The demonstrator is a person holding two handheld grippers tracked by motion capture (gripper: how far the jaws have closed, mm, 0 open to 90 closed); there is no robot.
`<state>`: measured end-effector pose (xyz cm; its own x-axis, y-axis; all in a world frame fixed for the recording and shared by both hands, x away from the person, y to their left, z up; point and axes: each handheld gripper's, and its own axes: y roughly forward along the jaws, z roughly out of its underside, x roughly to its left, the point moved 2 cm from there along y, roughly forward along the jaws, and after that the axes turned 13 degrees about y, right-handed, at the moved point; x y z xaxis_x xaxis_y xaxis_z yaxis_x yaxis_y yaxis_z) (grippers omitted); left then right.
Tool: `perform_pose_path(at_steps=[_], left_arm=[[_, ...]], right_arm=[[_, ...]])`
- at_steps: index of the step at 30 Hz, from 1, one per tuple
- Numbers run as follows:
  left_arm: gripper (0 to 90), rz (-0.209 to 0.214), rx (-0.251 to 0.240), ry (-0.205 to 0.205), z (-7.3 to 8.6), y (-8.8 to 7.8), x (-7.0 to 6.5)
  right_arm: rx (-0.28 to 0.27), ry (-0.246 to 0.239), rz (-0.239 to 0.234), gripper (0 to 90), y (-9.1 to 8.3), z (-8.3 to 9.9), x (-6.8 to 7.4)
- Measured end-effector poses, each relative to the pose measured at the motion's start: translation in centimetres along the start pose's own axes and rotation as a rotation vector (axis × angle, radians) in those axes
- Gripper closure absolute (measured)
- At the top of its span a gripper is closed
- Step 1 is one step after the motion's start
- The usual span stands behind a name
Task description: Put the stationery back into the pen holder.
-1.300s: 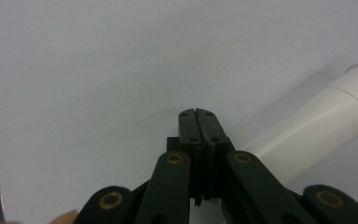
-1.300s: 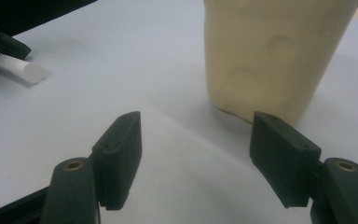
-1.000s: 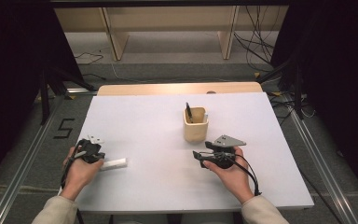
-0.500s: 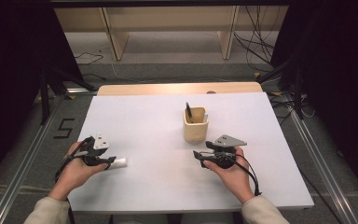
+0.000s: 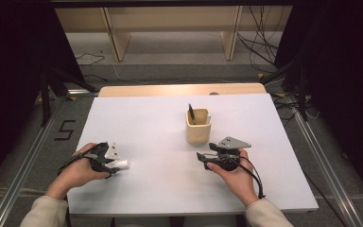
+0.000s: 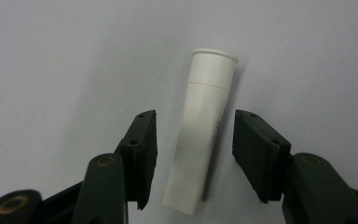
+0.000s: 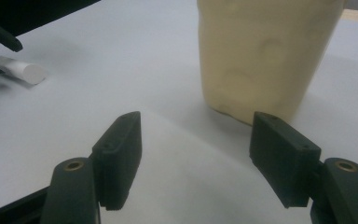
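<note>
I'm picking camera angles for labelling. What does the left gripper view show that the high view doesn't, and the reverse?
Left gripper view: the tube's flared rim and its squashed lower end, with a gap between it and each pad of the left gripper. High view: the cup holding a pen, and the right gripper near it. Both: the tube between open jaws on the white table.

White tube (flared cap end outward), lying flat on white table, near-left area.

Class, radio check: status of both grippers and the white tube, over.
Left gripper open, jaws astride the white tube, pads clear. Right gripper open, empty, facing the beige cup. Nothing in the way.
</note>
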<state>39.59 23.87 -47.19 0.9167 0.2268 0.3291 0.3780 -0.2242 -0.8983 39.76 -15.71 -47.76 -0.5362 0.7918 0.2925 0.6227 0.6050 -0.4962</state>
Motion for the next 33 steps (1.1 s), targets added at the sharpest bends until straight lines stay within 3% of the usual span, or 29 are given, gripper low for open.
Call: perform_pose_path(at_steps=[11, 33], left_arm=[[55.2, 0.059, 0.014, 0.016, 0.2, 0.8, 0.5], [62.3, 0.095, 0.011, -0.003, 0.6, 1.4, 0.7]], right_arm=[[0.002, 0.004, -0.002, 35.1, 0.1, 0.0, 0.0], [0.006, 0.004, 0.0, 35.2, 0.1, 0.1, 0.0]])
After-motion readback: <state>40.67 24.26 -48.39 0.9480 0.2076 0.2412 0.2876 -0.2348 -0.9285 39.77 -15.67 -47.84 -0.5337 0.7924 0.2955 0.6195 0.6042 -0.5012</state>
